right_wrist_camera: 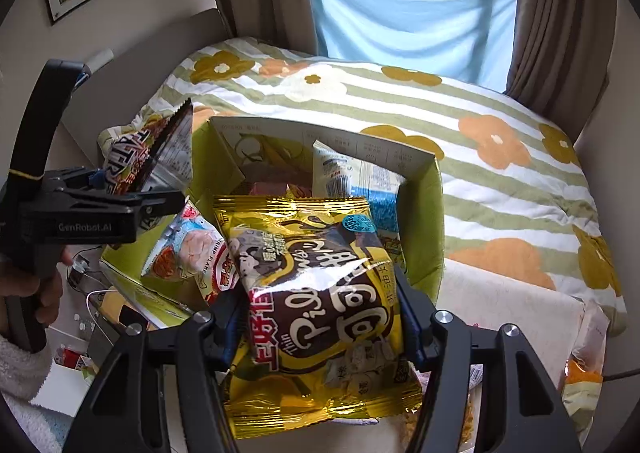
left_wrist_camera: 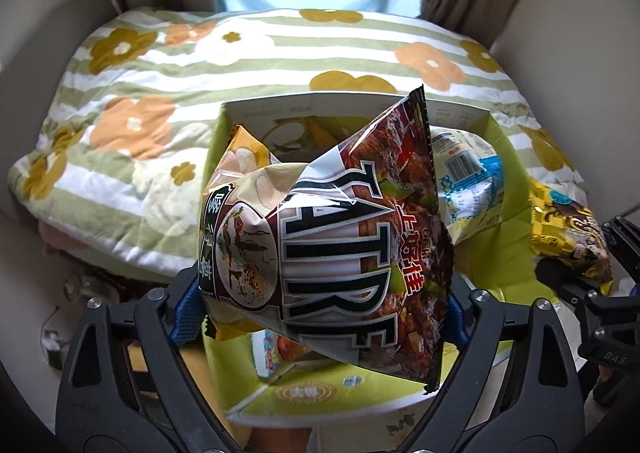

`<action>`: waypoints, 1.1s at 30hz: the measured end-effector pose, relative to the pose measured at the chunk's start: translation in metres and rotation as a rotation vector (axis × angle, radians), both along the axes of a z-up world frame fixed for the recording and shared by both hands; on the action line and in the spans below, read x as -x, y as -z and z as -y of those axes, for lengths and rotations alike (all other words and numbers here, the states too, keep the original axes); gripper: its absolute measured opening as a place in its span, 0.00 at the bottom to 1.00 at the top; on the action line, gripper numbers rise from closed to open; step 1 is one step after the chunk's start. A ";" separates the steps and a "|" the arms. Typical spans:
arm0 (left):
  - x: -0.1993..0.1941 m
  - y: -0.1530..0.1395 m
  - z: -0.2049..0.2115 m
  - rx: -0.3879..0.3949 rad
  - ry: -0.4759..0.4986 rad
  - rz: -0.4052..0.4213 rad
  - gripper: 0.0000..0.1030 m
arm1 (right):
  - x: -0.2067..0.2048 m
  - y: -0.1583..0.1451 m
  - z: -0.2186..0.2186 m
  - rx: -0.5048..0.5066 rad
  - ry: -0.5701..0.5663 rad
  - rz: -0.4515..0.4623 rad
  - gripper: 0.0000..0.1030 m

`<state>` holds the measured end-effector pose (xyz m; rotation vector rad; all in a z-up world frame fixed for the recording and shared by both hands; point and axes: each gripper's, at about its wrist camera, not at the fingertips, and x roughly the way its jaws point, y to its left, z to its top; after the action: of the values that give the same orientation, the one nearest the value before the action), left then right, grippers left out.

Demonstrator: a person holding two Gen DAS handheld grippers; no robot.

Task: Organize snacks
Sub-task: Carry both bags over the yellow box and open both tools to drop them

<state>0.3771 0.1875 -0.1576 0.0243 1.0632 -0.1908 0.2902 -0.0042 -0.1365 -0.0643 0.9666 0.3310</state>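
A brown chip bag [left_wrist_camera: 340,233] hangs tilted over the open green cardboard box [left_wrist_camera: 360,99], with my left gripper [left_wrist_camera: 320,293] shut on it; the blue pads touch its two sides. From the right wrist view, that bag [right_wrist_camera: 136,157] sits at the tip of the left gripper [right_wrist_camera: 132,189], over the box's left rim. My right gripper [right_wrist_camera: 316,301] is shut on a yellow foil snack bag [right_wrist_camera: 320,273], held above the near right part of the box [right_wrist_camera: 320,133]. The yellow bag [left_wrist_camera: 568,229] and right gripper [left_wrist_camera: 580,285] also show at the left wrist view's right edge.
Inside the box lie a white-and-blue pack [right_wrist_camera: 340,173] and a shrimp snack pack [right_wrist_camera: 188,249]. The box rests against a bed with a flowered, striped blanket [left_wrist_camera: 160,93]. A person's hand [right_wrist_camera: 36,285] grips the left handle. Small clutter lies on the floor at lower left.
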 end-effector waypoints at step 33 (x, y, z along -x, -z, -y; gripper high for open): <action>0.044 0.017 -0.030 -0.001 -0.130 -0.032 0.99 | 0.006 0.021 -0.003 0.032 -0.044 0.029 0.99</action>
<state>0.3332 0.2174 -0.1751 -0.0467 1.0927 -0.0734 0.2839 -0.0014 -0.1572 -0.1192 0.9431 0.3549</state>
